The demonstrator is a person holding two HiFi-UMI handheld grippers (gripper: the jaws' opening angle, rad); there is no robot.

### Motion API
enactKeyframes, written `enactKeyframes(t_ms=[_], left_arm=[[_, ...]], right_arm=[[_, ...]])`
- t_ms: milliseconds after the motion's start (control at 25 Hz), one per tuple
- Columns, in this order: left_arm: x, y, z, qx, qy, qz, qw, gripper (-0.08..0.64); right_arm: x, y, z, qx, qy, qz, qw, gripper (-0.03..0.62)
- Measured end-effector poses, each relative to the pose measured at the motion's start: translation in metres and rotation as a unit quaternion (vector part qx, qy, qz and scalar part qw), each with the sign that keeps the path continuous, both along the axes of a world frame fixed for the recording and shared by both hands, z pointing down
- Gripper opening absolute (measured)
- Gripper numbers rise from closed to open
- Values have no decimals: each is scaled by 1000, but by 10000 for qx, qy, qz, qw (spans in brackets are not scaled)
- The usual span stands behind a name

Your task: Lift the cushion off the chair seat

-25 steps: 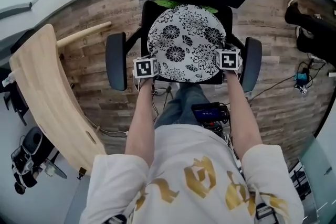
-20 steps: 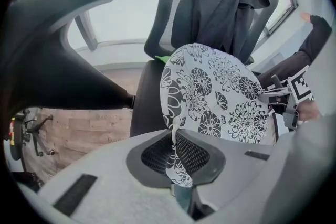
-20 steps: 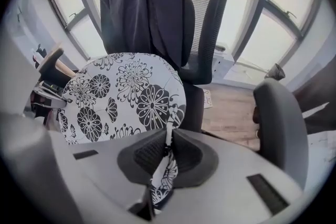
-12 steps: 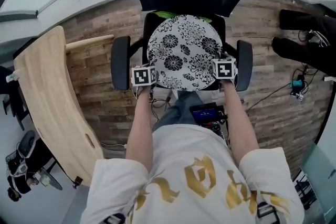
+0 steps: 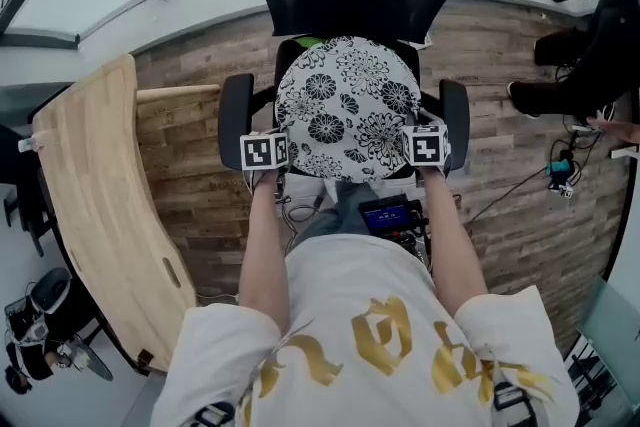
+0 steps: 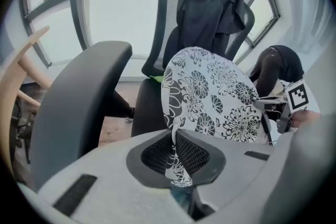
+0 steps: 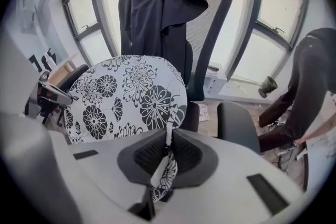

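- The cushion (image 5: 347,105), round, white with black flowers, hangs between the two grippers, each pinching its near rim on its own side.
- The left gripper (image 6: 172,140) has its jaws clamped on a fold of the cover. The cloth runs thin between the meshed pads and spills out below them.
- The right gripper (image 7: 167,145) bites the opposite edge in the same way, with a strip of flowered cloth nipped between its pads.
- The grips sit wide apart, I'd say so that the soft disc stays spread and doesn't fold in the middle.
- Ahead of both sets of jaws the cushion stands steeply tilted, near edge up. The dark seat (image 6: 148,113) shows bare below it on the left gripper's side, so the lift looks well begun.
- I cannot tell whether the far rim is clear of the seat or rests on it.
- An armrest (image 5: 235,120) stands just outside each gripper. Holding inside them leaves a straight way up.
- Beyond the cushion a dark jacket (image 7: 163,2) is draped over the backrest, near enough that the far rim might brush it.
- Something green (image 5: 310,43) peeps out past the far rim, on the left gripper's side.
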State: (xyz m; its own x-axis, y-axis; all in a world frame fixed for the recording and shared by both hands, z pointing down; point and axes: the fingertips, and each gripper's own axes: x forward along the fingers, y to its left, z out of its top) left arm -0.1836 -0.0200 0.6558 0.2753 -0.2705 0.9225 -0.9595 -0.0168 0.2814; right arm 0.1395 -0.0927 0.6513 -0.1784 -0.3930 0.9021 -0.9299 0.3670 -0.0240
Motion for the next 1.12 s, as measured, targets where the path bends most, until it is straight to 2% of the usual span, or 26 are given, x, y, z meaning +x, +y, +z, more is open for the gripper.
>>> enactKeyframes(t_ms=[120, 400, 600, 800, 1120], left_arm=[[3, 5, -14, 105, 168, 81, 9998, 26], [1, 0, -49, 465, 288, 83, 9985, 26], [-6, 4, -69, 555, 412, 76, 9976, 26], [-16, 1, -89, 805, 372, 0, 9961, 26], [-21, -5, -116, 1190, 270, -112, 9925, 26]], right_arm=[[1, 6, -14, 81, -86, 153, 9998, 31], [-1, 16, -46, 321, -161, 196, 9992, 31], [-2, 25, -61, 457, -186, 211, 9986, 31], [0, 35, -79, 634, -200, 216, 9976, 31], [-7, 41, -100, 939, -98, -32, 9955, 31]])
